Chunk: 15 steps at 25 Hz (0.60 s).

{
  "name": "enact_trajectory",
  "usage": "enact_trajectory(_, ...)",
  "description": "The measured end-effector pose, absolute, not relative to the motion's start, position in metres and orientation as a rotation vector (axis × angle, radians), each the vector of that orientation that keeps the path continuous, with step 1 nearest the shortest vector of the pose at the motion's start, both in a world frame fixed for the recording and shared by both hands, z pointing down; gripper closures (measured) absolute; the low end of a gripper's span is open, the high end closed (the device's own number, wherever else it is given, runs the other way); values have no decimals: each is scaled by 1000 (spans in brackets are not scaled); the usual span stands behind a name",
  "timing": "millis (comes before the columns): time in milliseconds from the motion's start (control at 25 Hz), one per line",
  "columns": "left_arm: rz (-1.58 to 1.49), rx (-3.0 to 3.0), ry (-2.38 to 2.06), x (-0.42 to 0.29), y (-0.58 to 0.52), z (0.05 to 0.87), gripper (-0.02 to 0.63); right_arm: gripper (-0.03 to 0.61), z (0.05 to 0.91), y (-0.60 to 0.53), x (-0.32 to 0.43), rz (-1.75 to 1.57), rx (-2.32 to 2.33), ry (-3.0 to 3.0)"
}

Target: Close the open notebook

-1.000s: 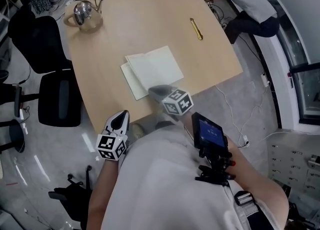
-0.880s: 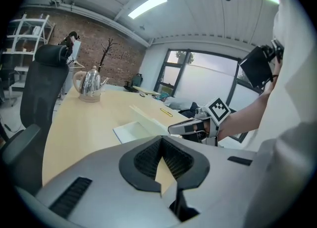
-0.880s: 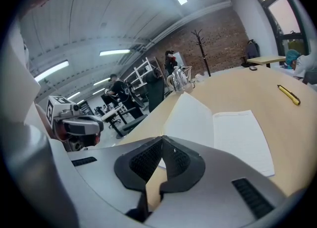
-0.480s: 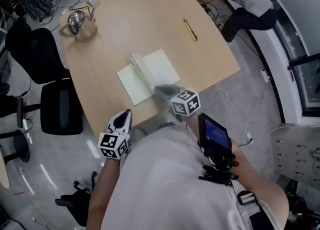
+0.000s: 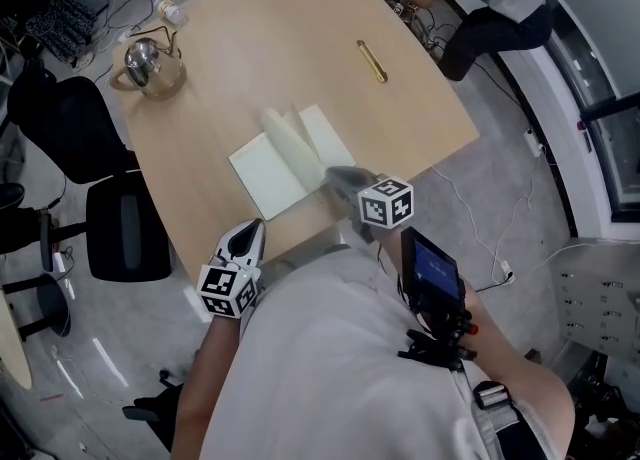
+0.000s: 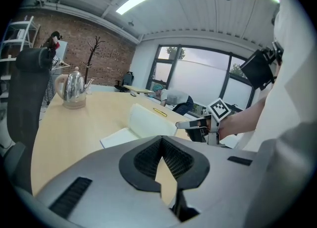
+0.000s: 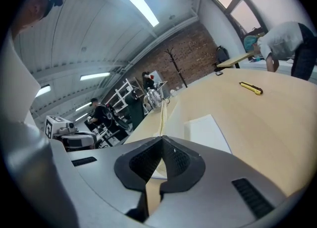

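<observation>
Open notebook lies on tan table, w/ a bunch of leaves standing upright mid-book. R gripper is at the book's near edge. Its jaws are pinched shut on the raised leaves' edge, which runs straight ahead from the tips, and a flat page lies just R of them. L gripper is off the table edge, jaws closed, nothing btwn. A metal kettle stands ahead-L of the L jaws. A slim yellow tool lies well ahead-R of the R jaws.
</observation>
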<state>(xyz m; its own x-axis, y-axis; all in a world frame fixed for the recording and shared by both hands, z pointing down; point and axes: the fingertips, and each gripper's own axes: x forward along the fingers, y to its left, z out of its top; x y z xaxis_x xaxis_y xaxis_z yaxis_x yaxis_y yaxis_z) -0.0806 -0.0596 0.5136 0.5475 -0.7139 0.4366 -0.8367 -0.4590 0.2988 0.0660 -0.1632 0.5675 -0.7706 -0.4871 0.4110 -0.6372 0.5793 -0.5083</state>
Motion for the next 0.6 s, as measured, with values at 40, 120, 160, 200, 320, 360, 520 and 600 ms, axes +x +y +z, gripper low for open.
enact_trajectory(40,348,2308,-1250,-79,-61,513,609,563,570,-166,71,991,956,-2580)
enact_trajectory(120,360,2311,-1247,-77,-64,513,609,563,576,-172,81,1034,993,-2569)
enact_trajectory(160,368,2313,-1247,-76,-66,512,609,563,579,-175,86,1051,1010,-2564)
enact_trajectory(200,375,2314,-1248,-75,-67,512,609,563,582,-177,91,1067,1026,-2557)
enact_trajectory(320,393,2315,-1250,-73,-71,511,609,563,595,-183,105,1121,1068,-2524)
enact_trajectory(360,400,2314,-1252,-72,-72,511,609,563,600,-185,110,1143,1080,-2510)
enact_trajectory(520,421,2312,-1259,-69,-77,510,609,563,619,-193,126,1230,1116,-2449)
enact_trajectory(600,426,2311,-1263,-67,-79,509,609,563,629,-195,132,1265,1128,-2404)
